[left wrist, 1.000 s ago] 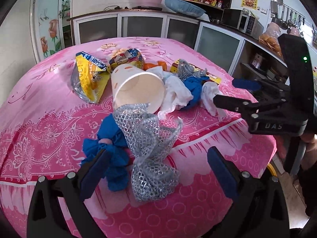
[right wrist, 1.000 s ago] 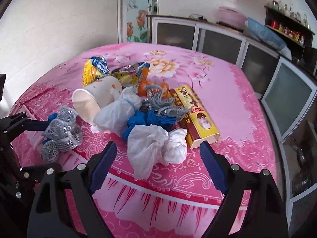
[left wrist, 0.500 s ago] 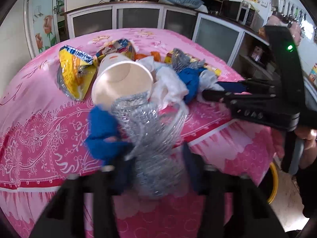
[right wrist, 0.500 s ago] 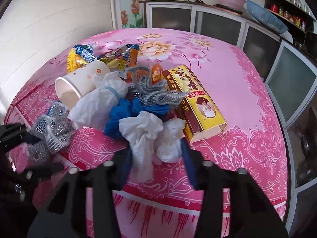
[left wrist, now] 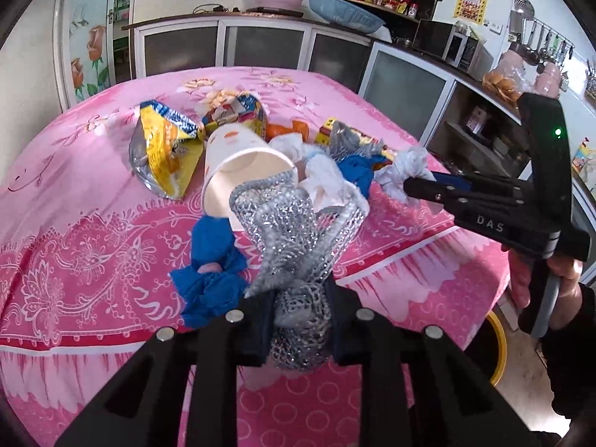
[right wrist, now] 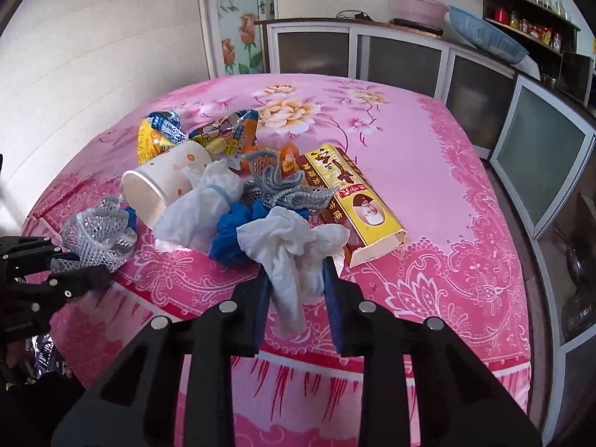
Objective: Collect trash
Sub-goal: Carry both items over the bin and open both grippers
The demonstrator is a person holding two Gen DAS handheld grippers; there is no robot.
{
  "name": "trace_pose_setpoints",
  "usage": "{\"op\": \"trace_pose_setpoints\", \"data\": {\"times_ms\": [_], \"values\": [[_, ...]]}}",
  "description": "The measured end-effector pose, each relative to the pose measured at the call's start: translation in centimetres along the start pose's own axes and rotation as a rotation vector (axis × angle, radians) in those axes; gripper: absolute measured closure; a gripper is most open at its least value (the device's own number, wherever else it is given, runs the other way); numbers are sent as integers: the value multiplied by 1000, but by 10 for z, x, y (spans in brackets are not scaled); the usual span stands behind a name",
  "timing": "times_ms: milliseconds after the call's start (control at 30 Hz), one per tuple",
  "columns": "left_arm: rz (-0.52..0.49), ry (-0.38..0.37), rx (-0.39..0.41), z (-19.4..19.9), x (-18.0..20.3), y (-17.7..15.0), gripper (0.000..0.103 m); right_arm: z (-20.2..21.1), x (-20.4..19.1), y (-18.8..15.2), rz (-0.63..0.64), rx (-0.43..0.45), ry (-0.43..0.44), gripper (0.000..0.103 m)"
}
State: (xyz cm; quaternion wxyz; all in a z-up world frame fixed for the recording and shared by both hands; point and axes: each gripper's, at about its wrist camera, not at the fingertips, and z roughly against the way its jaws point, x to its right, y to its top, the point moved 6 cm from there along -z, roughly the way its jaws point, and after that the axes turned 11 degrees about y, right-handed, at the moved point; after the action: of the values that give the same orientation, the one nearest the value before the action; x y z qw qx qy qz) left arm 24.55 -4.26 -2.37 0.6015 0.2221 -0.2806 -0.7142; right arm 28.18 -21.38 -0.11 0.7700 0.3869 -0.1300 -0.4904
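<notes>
- The left gripper (left wrist: 298, 320) sits low at the near edge of the tabletop (left wrist: 74, 246); its jaws are clamped on the silver mesh wad (left wrist: 294, 238).
- The mesh fans upward ahead of the jaws; a blue wad (left wrist: 212, 272) lies just left of them and a paper cup (left wrist: 238, 171) on its side lies beyond.
- The right gripper (right wrist: 296, 298) is level at the same edge, jaws pinched on the white tissue wad (right wrist: 294, 246).
- Ahead of these jaws: a yellow carton (right wrist: 354, 201) to the right, snack wrappers (right wrist: 160, 138) far left.
- Bare pink cloth lies beyond and to the right of the pile; cabinets (right wrist: 540, 156) line the far and right sides.
</notes>
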Motion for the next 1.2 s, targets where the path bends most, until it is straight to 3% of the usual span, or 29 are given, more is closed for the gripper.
{"op": "trace_pose_setpoints", "data": {"times_ms": [200, 367, 567, 767, 933, 1200], "values": [[-19, -37, 22, 14, -3, 4, 82, 7, -4, 0, 4, 10, -4, 77], [-42, -71, 86, 30, -9, 12, 82, 11, -5, 0, 6, 16, -12, 77], [23, -124, 118, 45, -36, 25, 82, 17, -8, 1, 10, 32, -17, 77], [20, -100, 154, 58, -42, 34, 82, 36, -12, -2, 8, 65, -21, 77], [-43, -137, 158, 64, -13, 34, 82, 71, -8, -18, -22, 105, -52, 77], [-180, -261, 162, 65, 72, 32, 81, 164, 29, -71, -130, 164, -215, 77]]}}
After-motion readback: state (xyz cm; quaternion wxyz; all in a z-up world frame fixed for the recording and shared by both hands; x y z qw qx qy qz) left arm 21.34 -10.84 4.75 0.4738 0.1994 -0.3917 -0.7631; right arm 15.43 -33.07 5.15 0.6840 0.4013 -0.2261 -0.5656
